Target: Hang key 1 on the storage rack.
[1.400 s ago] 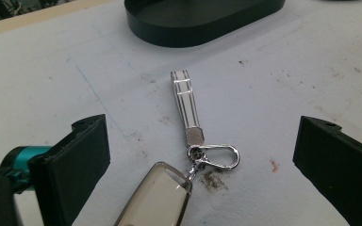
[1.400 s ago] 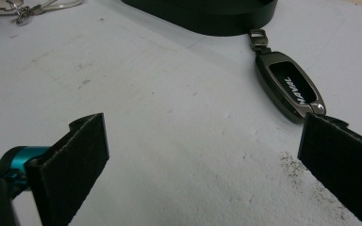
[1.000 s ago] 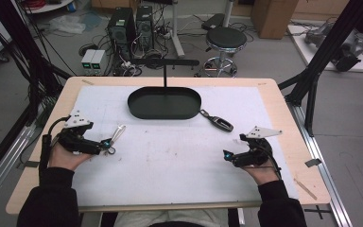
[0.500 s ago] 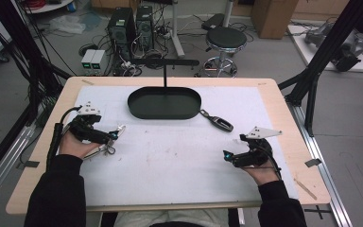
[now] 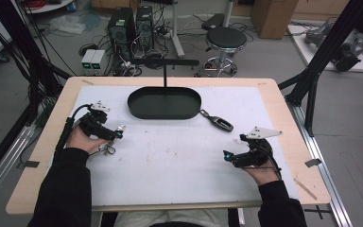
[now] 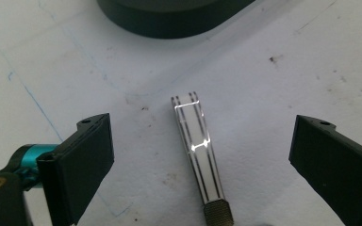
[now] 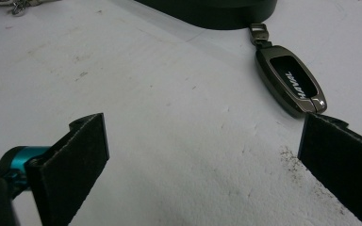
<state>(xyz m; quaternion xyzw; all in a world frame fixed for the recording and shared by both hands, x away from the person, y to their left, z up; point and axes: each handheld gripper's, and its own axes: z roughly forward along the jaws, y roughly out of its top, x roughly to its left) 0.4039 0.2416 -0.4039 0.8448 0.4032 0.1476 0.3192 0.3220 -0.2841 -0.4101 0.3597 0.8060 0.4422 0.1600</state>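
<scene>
Down at the left gripper view's centre, your left gripper (image 6: 200, 160) hangs released over the metal clip (image 6: 197, 150) on the counter (image 5: 179, 161); your right gripper (image 7: 202, 165) gapes empty too.

Black oval tray (image 5: 164, 111) at the far middle of the white table (image 5: 179, 156); beyond it, a round stool (image 5: 224, 39).

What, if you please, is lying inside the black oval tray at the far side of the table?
The black oval tray holds nothing loose that shows; only a thin upright post rises from it. The car key fob lies outside, beside its right end.
</scene>
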